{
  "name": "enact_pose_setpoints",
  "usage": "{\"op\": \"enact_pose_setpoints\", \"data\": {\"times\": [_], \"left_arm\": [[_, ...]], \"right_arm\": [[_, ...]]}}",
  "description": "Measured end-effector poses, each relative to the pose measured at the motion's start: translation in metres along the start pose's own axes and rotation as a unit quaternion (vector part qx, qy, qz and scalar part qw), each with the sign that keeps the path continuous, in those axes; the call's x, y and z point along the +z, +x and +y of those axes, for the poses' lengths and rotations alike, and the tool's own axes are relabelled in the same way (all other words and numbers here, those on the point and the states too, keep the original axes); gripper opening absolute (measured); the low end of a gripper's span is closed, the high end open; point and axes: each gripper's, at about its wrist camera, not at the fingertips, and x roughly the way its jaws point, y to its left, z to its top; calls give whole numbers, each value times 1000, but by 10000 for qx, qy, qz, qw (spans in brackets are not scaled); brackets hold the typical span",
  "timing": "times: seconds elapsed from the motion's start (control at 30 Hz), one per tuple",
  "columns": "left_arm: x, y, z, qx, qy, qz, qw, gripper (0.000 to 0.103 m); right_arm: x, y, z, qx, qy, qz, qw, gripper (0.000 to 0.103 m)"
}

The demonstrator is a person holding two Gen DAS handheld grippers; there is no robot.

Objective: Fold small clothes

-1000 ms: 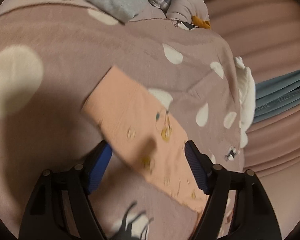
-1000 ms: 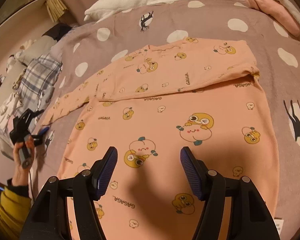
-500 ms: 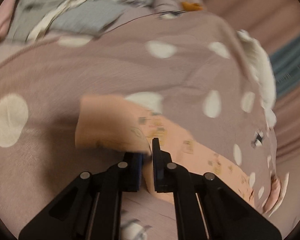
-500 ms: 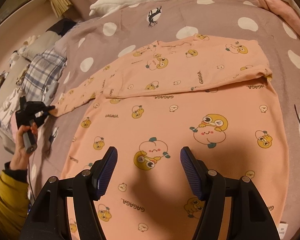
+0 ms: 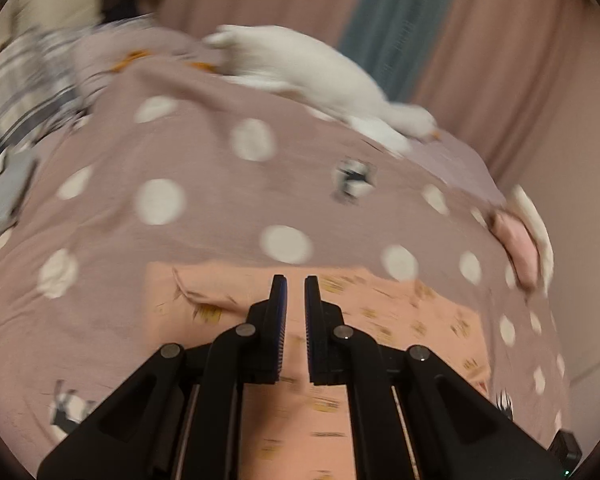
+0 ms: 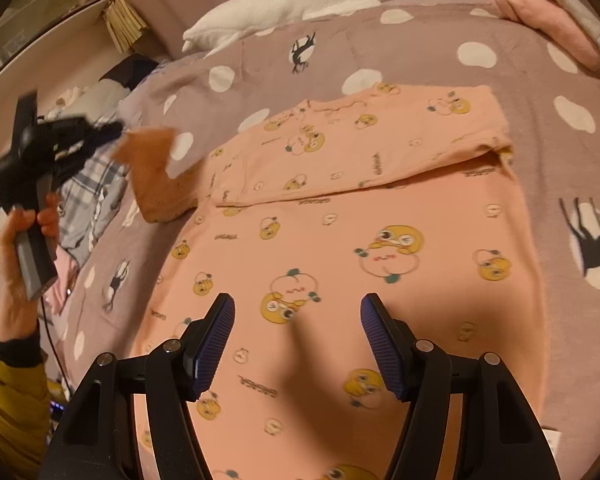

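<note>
Right now the peach shirt [image 6: 340,248] lies flat on the mauve polka-dot bedspread [image 6: 440,20], front w/ cartoon fruit prints facing up. One sleeve [image 6: 360,144] is already folded across the chest, lying over the upper part of the shirt. The other sleeve [image 6: 151,172] is lifted off the bedspread at the left side of the shirt, its cuff end pinched in the left gripper [image 6: 111,134], which a hand [image 6: 23,240] w/ a mustard-yellow sleeve [image 6: 7,400] holds up above the bed. Left jaws are closed down tight on that cuff fabric; in the left wrist view the left gripper's fingers [image 5: 277,320] stand nearly together w/ only a thin slit between them, and the cuff itself isn't clear there due to blur. That view looks over the shirt [image 5: 380,320] toward a long white goose plush [image 5: 320,76] at the far edge of the bed.

Right gripper [image 6: 297,332] hovers over the lower part of the shirt, jaws spread fairly wide, nothing between them, pads not touching the fabric as far as can be told; its shadow falls on the shirt just beneath. A pink pillow [image 6: 548,28] sits at the bed's far right corner, and plaid clothes [image 6: 87,192] lie in a heap beyond the left gripper, off to the left.
</note>
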Motion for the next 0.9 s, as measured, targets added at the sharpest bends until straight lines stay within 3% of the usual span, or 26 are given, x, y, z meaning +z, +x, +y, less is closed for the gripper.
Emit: {"op": "enact_pose_setpoints", "data": {"times": [0.17, 0.27, 0.37, 0.53, 0.63, 0.77, 0.9], "left_arm": [[-27, 35, -64, -103, 535, 523, 9971, 7], [-47, 61, -84, -91, 751, 995, 9922, 21], [-70, 77, -104, -6, 1094, 1340, 9849, 52], [-94, 72, -128, -509, 1494, 1530, 9755, 67], [-96, 57, -128, -760, 1449, 1411, 9764, 74], [-101, 29, -95, -1128, 859, 1249, 9820, 81], [-116, -4, -39, -914, 307, 1020, 9901, 81]], "right_arm": [[-2, -7, -20, -133, 144, 12, 9998, 66], [-4, -13, -31, -168, 273, -35, 9995, 66], [-7, -18, -43, -189, 435, -79, 9988, 66], [-11, -21, -57, -265, 701, -79, 9972, 66], [-11, -26, -57, -296, 764, -168, 9965, 66], [-10, -30, -50, -290, 669, -231, 9971, 66], [-6, -27, -34, -302, 318, -199, 9988, 66]]}}
